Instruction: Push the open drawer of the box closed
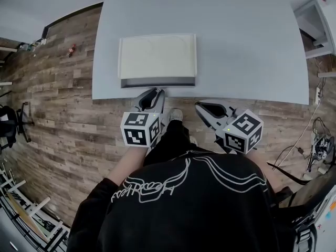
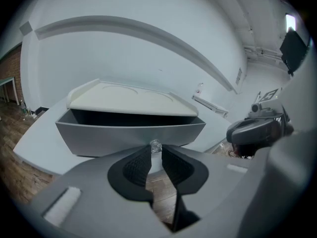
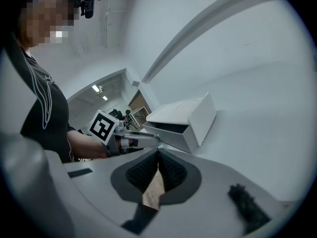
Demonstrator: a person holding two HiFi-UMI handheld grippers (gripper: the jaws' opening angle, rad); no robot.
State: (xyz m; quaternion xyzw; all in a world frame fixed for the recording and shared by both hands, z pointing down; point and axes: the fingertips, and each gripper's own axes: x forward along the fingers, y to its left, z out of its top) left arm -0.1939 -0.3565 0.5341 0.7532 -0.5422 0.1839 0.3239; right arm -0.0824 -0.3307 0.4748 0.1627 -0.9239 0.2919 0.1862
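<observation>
A white box (image 1: pixel 157 56) lies on the pale grey table (image 1: pixel 236 46), near its front edge. Its grey drawer (image 1: pixel 157 82) is pulled out toward me. In the left gripper view the drawer front (image 2: pixel 129 135) fills the middle, dark inside, under the white box top (image 2: pixel 131 100). A small clear knob (image 2: pixel 156 146) sits right at the tips of my left gripper (image 2: pixel 156 151); its jaws stand a narrow gap apart. My left gripper (image 1: pixel 156 92) is just short of the drawer front. My right gripper (image 1: pixel 201 105) hangs off the table edge to the right, shut and empty (image 3: pixel 158 152), looking sideways at the box (image 3: pixel 190 114).
The table's front edge (image 1: pixel 236 100) runs just past both grippers, with wood floor (image 1: pixel 63 130) below. A white cabinet (image 1: pixel 317 20) stands at the far right and cables (image 1: pixel 317 146) lie on the floor to the right. The person's legs and black shirt fill the lower middle.
</observation>
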